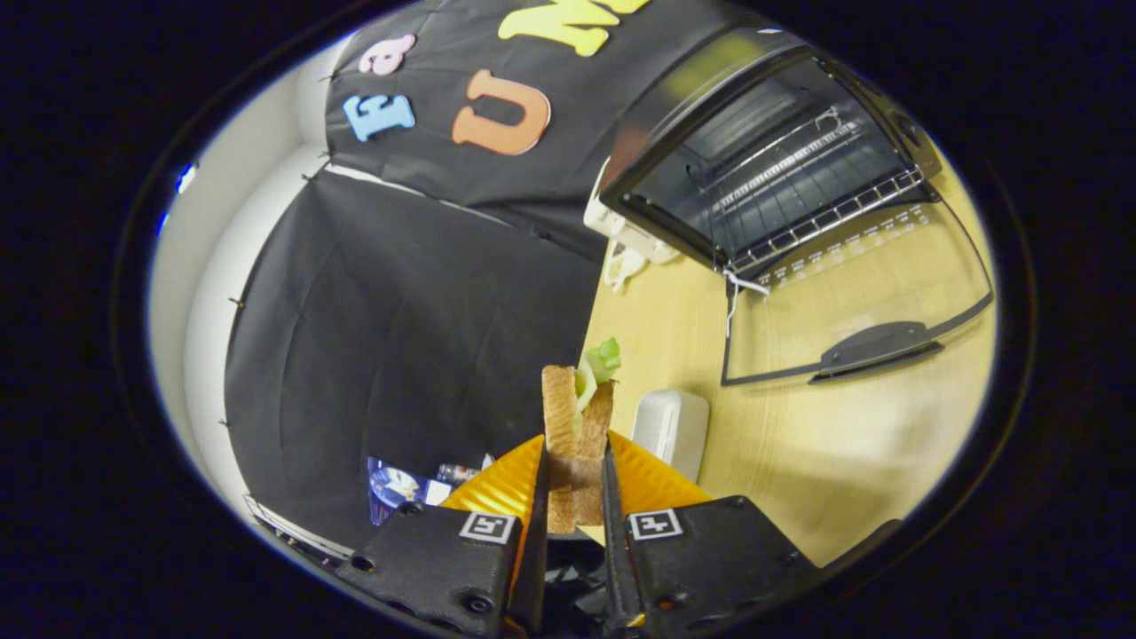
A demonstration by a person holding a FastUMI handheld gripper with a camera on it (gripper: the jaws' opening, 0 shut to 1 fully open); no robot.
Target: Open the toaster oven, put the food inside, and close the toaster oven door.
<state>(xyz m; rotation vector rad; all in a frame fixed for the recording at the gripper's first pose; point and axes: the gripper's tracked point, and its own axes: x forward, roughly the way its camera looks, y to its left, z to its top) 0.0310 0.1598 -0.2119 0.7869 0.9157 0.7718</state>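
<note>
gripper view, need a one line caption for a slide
Gripper fingers shut on a sandwich, held above the wooden table, with the toaster oven open beyond, its glass door folded down.

The sandwich had brown bread and pale green filling. The toaster oven was black with a silver rack. The table was light wood.

This is a staged recording booth got up as a kitchen corner, not a real home. Black cloth pinned over white walls forms the backdrop. A pale wood counter carries a toaster oven with its glass door dropped open, beside a white power strip.
</note>
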